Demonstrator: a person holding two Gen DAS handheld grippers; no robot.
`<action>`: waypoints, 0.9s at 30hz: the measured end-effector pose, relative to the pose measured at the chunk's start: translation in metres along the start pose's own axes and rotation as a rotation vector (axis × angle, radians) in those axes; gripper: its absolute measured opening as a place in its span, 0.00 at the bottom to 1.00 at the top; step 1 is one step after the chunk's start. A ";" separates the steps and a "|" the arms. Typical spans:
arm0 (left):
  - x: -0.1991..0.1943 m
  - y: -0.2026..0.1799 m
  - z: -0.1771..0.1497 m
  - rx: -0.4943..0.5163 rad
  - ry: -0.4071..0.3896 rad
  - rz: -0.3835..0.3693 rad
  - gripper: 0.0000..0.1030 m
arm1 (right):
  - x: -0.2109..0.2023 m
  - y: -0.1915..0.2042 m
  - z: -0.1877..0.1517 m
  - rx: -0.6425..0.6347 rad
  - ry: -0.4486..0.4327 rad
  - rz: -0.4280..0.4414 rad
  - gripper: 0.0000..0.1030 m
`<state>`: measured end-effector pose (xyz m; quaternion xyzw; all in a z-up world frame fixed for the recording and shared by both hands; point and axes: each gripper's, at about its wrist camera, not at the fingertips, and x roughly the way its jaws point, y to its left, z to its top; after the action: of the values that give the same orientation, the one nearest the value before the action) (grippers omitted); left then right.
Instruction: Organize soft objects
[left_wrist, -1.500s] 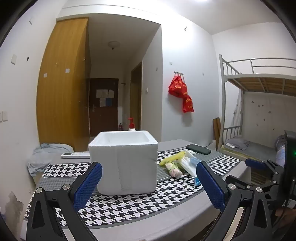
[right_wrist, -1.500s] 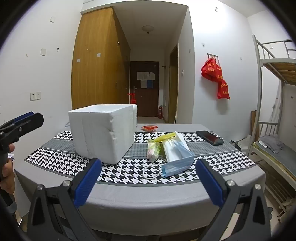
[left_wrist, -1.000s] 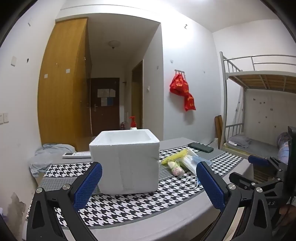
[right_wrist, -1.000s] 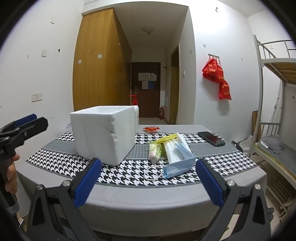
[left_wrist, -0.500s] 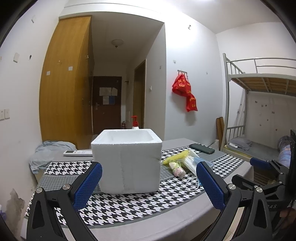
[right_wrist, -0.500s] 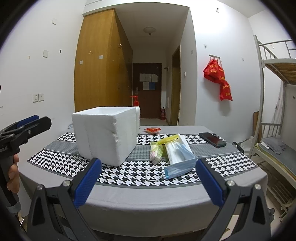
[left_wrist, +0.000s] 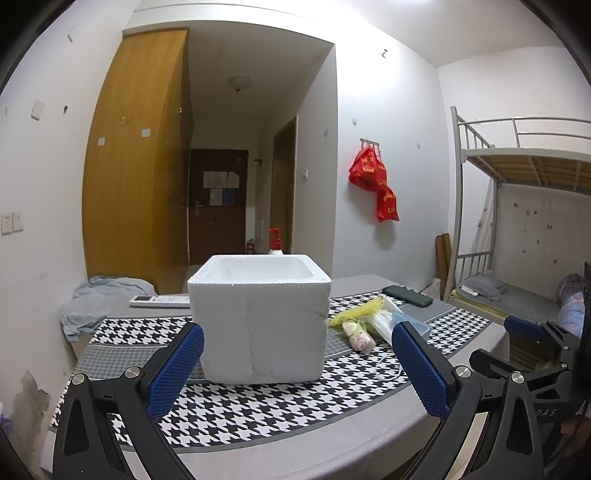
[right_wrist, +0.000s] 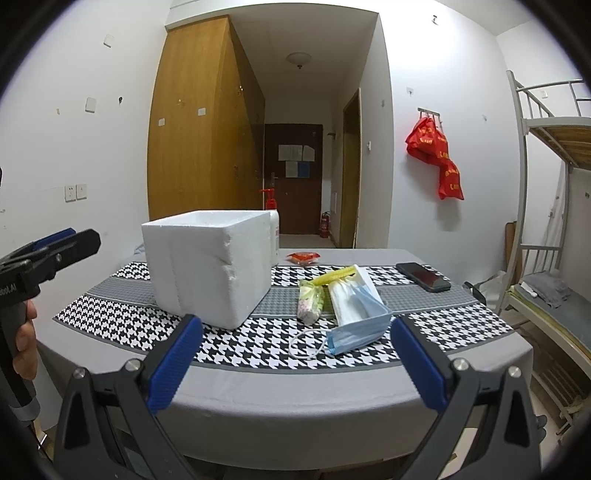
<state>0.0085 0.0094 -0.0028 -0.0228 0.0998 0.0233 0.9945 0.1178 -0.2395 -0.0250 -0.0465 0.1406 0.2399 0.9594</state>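
1 white foam box (left_wrist: 258, 325), cube-shaped with an open top, stands on a houndstooth cloth (right_wrist: 258, 347) covering the desk (right_wrist: 295, 398). Just beside the box, toward the desk's right edge, lie 3 soft items: 1 pleated blue mask (right_wrist: 360, 326) with white loops, 1 clear floral pouch (right_wrist: 309, 301) and 1 yellow strip (right_wrist: 334, 276). 1 black phone (right_wrist: 423, 276) lies near the far right corner; 1 red packet (right_wrist: 303, 257) sits at the far edge. Left gripper (left_wrist: 295, 369) and right gripper (right_wrist: 295, 363), blue textured pads, are both spread wide, grasping nothing, short of the near edge.
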 end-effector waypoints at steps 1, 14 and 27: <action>0.000 0.000 0.000 0.001 0.002 -0.001 0.99 | 0.000 0.000 0.000 -0.001 -0.001 0.002 1.00; 0.001 -0.002 -0.002 0.005 -0.002 0.008 0.99 | 0.000 -0.002 0.000 0.003 0.004 -0.001 1.00; 0.005 -0.002 -0.004 0.009 0.017 0.002 0.99 | 0.000 -0.001 0.001 -0.001 0.006 0.000 1.00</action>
<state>0.0127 0.0072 -0.0074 -0.0184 0.1086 0.0239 0.9936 0.1187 -0.2398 -0.0243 -0.0475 0.1435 0.2399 0.9590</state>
